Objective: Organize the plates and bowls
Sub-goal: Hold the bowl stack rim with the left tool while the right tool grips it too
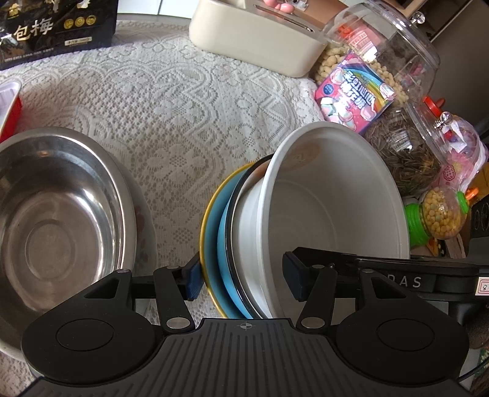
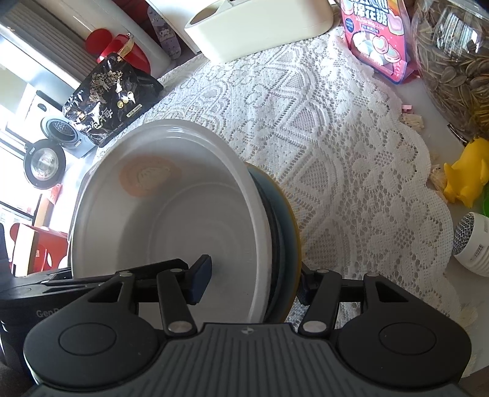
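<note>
A white bowl (image 1: 330, 207) sits nested on a blue plate with a yellow rim (image 1: 214, 232), the stack held tilted above the lace cloth. My left gripper (image 1: 243, 278) is shut on the stack's edge, one pad under the plate, one inside the bowl. My right gripper (image 2: 253, 284) is shut on the same stack from the other side; the white bowl (image 2: 171, 220) and plate rim (image 2: 292, 232) sit between its pads. A steel bowl (image 1: 52, 220) rests on a flowered plate (image 1: 143, 232) at left.
A lace tablecloth (image 1: 171, 116) covers the table. A cream box (image 1: 253, 36), black snack bag (image 1: 55, 27), red tray (image 1: 9, 103), pink marshmallow bag (image 1: 354, 94), seed jars (image 1: 403, 158) and a yellow toy (image 2: 467, 174) stand around the edges.
</note>
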Motion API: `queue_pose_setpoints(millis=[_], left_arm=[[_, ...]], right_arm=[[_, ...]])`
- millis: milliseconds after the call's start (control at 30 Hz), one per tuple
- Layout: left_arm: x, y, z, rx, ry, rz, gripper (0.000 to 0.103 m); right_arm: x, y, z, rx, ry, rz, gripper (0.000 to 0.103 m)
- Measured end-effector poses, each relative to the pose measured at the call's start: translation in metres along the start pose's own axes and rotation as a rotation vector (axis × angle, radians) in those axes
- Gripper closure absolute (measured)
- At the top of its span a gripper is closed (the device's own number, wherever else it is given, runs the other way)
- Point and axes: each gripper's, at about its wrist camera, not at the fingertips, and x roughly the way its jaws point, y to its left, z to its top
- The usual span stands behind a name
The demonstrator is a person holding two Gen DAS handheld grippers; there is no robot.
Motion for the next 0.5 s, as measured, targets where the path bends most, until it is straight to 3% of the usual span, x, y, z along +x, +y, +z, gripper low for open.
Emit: queue_pose_setpoints(millis=[500], left_arm=[[-0.0009, -0.0020, -0.0001, 0.004, -0.006, 0.003, 0.045]], right_arm=[[0.0010, 0.0031, -0.0010, -0.011, -0.002, -0.024, 0.047]])
